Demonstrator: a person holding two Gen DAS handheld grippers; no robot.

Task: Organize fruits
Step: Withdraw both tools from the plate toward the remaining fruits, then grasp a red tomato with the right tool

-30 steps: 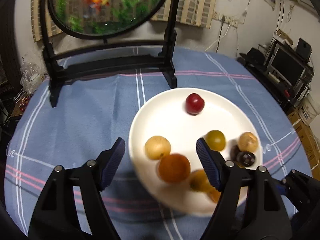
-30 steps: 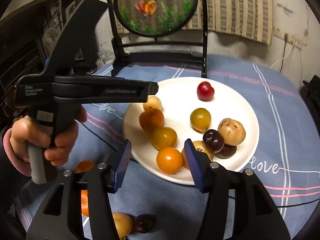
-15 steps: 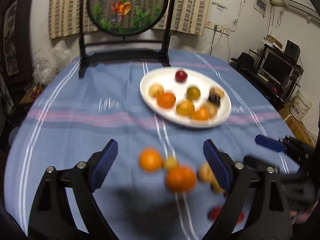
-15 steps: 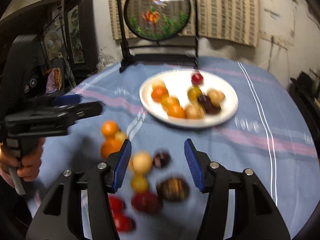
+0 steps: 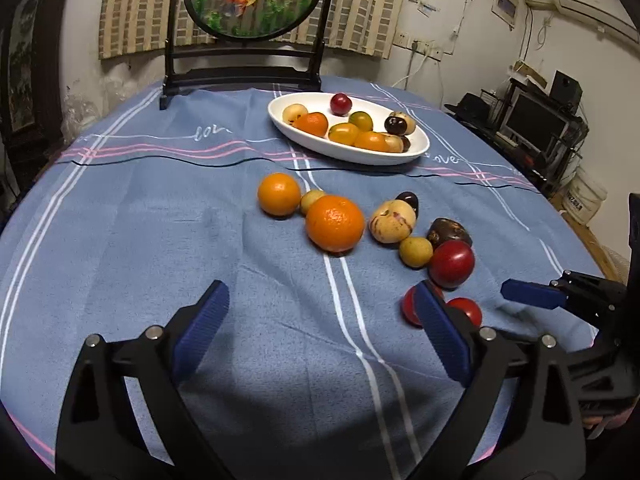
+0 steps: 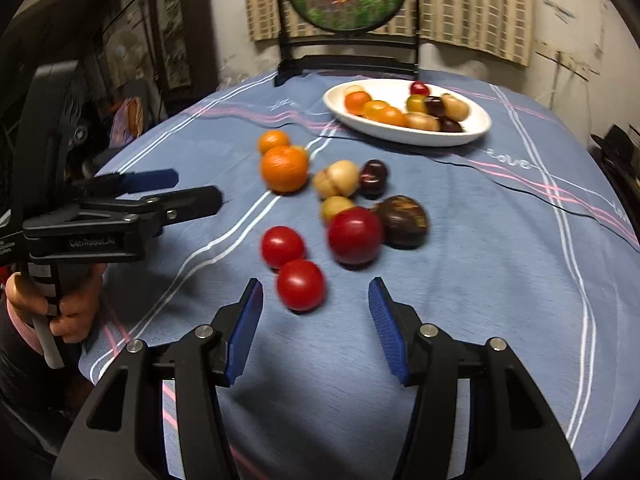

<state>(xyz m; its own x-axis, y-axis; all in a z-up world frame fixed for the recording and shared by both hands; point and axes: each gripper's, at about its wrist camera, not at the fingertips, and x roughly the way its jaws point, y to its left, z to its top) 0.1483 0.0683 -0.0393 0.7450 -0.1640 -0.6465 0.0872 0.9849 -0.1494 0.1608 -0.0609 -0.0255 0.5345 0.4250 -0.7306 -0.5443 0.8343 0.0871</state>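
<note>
Now both claws have pulled back from the white plate (image 5: pixel 416 152) to the loose fruit, ready for another pick. Left claw (image 5: pixel 320 332) is opening wide, empty; the big orange (image 5: pixel 335 222) lies ahead. Right claw (image 6: pixel 316 330) is half-open, empty, a red tomato (image 6: pixel 301 284) just ahead. Loose: two oranges, two tomatoes, six others.

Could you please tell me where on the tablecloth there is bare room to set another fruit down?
Bare cloth lies left of the two oranges, out to the white stripes, and between the left gripper and the oranges. The plate and the loose cluster around the red fruit are crowded.
</note>
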